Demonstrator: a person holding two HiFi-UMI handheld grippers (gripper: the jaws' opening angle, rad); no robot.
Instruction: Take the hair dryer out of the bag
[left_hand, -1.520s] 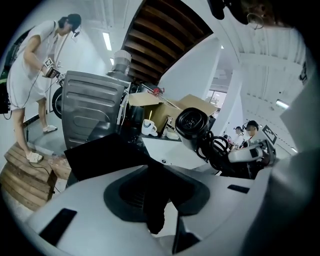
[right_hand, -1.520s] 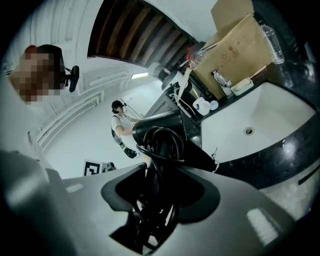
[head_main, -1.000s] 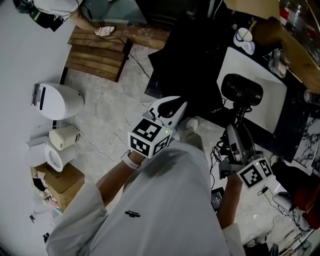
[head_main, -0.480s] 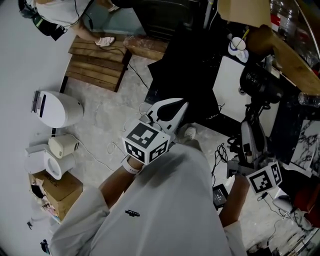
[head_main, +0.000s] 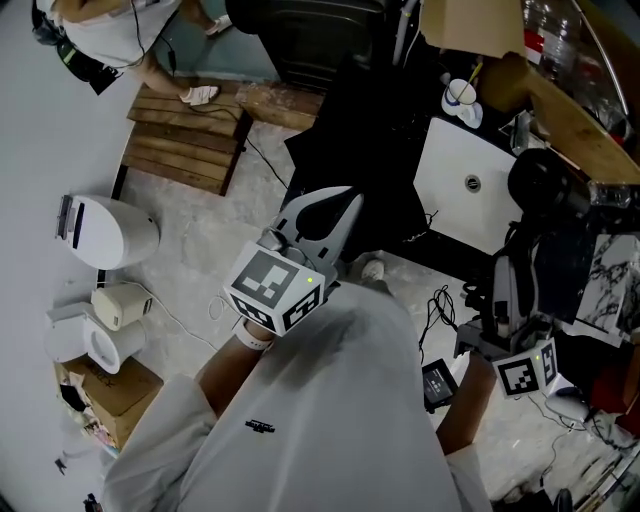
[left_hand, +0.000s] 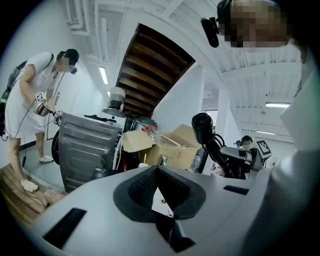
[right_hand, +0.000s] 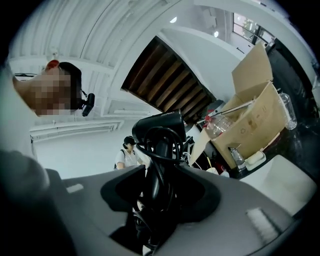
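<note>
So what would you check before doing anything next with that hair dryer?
1. Grip: ok. The right gripper has its jaws closed on the hair dryer at the handle.
2. Cord bundled round the handle: ok. Where the plug is: cannot tell.
3. Dryer out in the open, nothing covering it: ok.
4. Left gripper free to help: ok, shut and empty.
5. Landing spot: cannot tell. The white surface nearby looks mostly bare.

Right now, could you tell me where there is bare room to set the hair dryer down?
The white panel beside the hair dryer is nearly bare; so is the pale floor beside the wooden pallet. Cables crowd the floor by the right gripper.
</note>
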